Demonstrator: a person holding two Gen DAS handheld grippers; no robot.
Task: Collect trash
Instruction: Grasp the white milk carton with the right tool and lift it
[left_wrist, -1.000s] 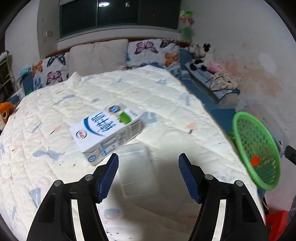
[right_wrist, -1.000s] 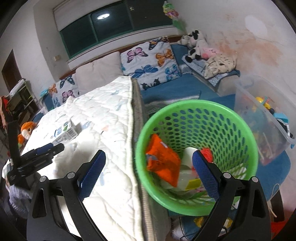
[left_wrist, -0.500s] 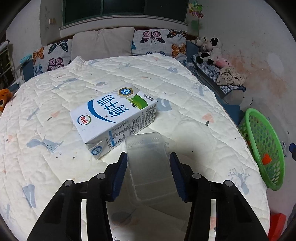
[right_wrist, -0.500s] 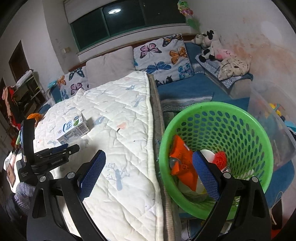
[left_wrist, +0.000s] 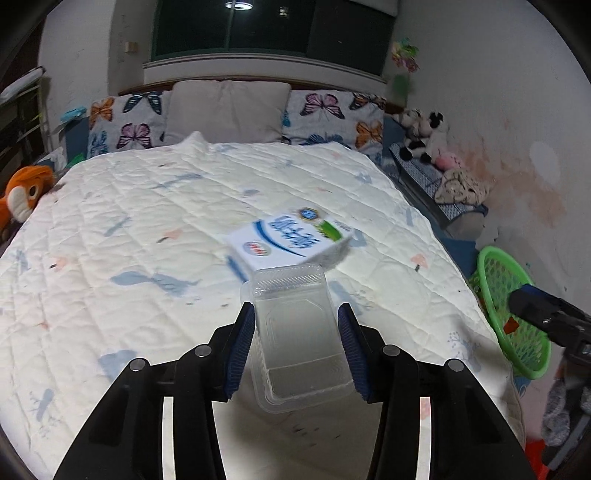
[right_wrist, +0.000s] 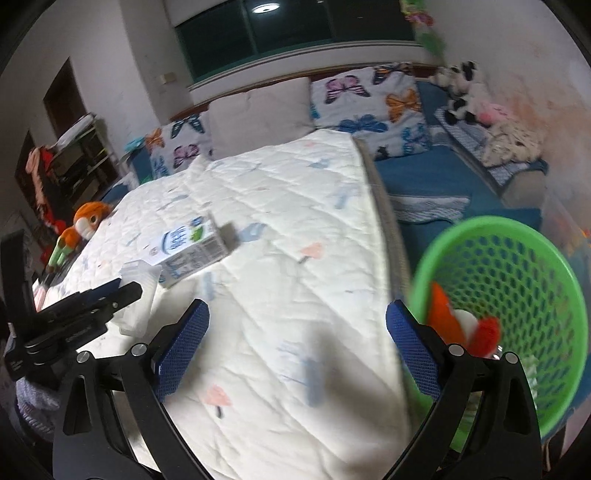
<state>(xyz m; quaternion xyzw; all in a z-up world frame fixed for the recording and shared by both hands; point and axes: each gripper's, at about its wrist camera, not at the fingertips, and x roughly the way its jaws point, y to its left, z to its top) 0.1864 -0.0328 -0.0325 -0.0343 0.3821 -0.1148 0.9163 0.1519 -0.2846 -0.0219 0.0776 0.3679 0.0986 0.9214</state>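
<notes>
Between the blue pads of the left gripper (left_wrist: 297, 341) sat a clear plastic container (left_wrist: 295, 332), clamped on both sides and lifted off the white quilted bed (left_wrist: 147, 229). A second earlier those jaws had stood wide apart over the container as it lay flat on the quilt; they had since closed on it and raised it slightly, so this piece of trash was judged picked up and ready to carry. Just beyond the container, ahead of the fingertips, a white and blue milk carton (left_wrist: 291, 242) lay on its side on the quilt, untouched and apparently the next piece to collect. Far to the right of the left gripper, past the bed's edge, stood the green mesh basket (left_wrist: 513, 317), already holding an orange wrapper (right_wrist: 443, 314) and other scraps. The right gripper (right_wrist: 297, 345) hung empty with its jaws spread wide, above the bed's right-hand corner, with the basket close on its right; a second before it had been directly over the basket. Between the held container and the basket the quilt lay bare, leaving an open path, though the right gripper stood near that route and the basket's rim sat below the mattress edge. Pillows (left_wrist: 225, 110) and soft toys lined the far side, well clear.
</notes>
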